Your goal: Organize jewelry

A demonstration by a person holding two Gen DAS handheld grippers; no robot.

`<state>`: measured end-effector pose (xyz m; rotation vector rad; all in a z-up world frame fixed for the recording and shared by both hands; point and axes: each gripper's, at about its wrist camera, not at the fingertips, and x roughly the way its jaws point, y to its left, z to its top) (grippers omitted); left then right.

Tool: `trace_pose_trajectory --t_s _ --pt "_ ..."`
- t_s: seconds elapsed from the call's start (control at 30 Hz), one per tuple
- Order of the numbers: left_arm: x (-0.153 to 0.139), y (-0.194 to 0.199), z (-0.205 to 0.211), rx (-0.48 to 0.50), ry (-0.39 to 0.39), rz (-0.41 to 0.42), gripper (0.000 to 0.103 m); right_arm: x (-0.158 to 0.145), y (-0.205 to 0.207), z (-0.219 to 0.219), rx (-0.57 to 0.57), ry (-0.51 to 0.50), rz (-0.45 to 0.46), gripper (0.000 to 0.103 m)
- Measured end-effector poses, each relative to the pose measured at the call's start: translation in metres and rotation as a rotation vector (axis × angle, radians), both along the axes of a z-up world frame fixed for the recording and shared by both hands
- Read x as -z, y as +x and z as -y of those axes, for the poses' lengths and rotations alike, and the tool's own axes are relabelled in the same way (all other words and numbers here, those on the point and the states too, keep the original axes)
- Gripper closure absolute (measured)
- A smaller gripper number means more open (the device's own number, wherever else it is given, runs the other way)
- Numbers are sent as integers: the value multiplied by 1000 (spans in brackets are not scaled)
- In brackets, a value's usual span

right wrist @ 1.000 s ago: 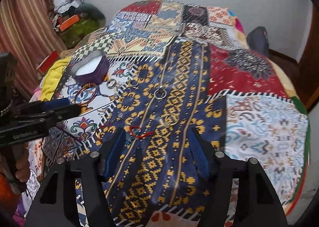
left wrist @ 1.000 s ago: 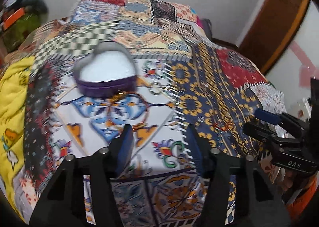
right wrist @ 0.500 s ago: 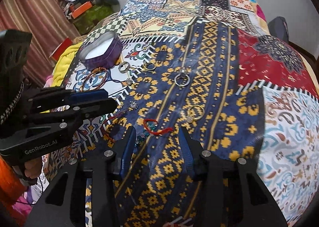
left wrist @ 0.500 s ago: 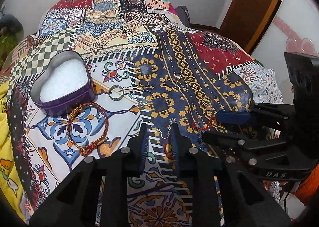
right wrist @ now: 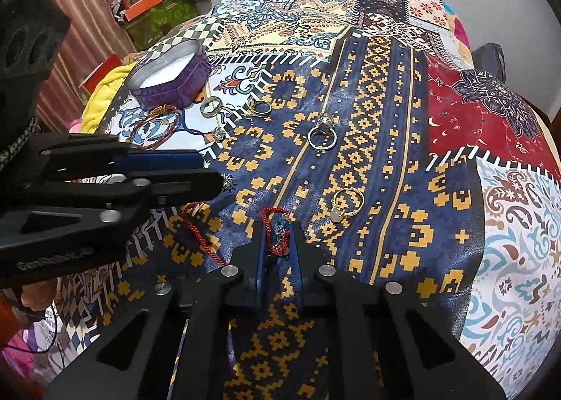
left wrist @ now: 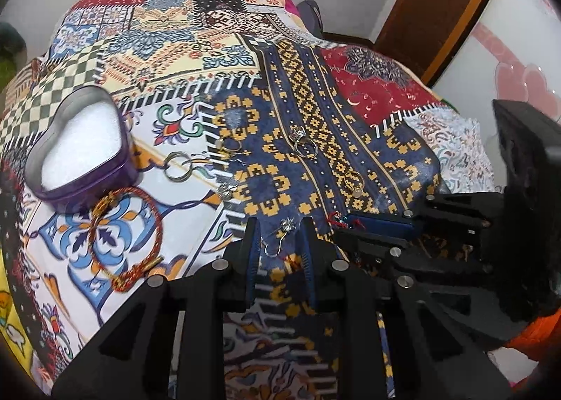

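Observation:
My left gripper (left wrist: 280,224) stands part-way open over the patchwork bedspread (left wrist: 315,101), with a silver hook earring (left wrist: 282,230) lying loose in its gap. My right gripper (right wrist: 278,228) is shut on a red cord bracelet (right wrist: 277,238) with teal beads, whose loose tail trails to the left. The open heart-shaped purple tin (left wrist: 80,151) with a white lining sits at the far left. A red-and-gold cord bracelet (left wrist: 160,228) lies beside it. Ahead are a silver band (right wrist: 211,107), a gold ring (right wrist: 259,106), a stone-set silver ring (right wrist: 326,119) and a pearl-set gold ring (right wrist: 336,214).
A small stud earring (right wrist: 219,133) lies near the silver band. Yellow cloth (right wrist: 101,91) hangs off the bed's left side, with boxes and clutter (right wrist: 150,3) by a curtain behind it. A wooden door (left wrist: 438,10) stands past the bed's right side. The two grippers are close together.
Both grippers have come lower and nearer the bedspread. The right gripper's fingers have narrowed onto the red cord bracelet. The left gripper's gap stays as it was half a second ago, now around the earring.

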<state>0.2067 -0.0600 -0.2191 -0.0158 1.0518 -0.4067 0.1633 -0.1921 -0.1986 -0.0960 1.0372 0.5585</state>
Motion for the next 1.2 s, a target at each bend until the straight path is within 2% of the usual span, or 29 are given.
trace_pose_trajectory --t_s 0.17,0.23,0.47,0.8,1.2 --pt "7 4 7 15 27 5 83 -1 0 1 16 5 3 96" --pt "8 4 9 14 59 21 96 -1 1 4 27 13 0 96" --pt "4 5 3 -9 46 33 97 -5 -1 12 63 25 2 96" --pt "-40 -21 -31 -110 -21 117 97 -32 -9 20 95 42 63 96" --pt "-83 -58 -73 -225 -64 225 97 -77 -11 -13 56 78 176 96"
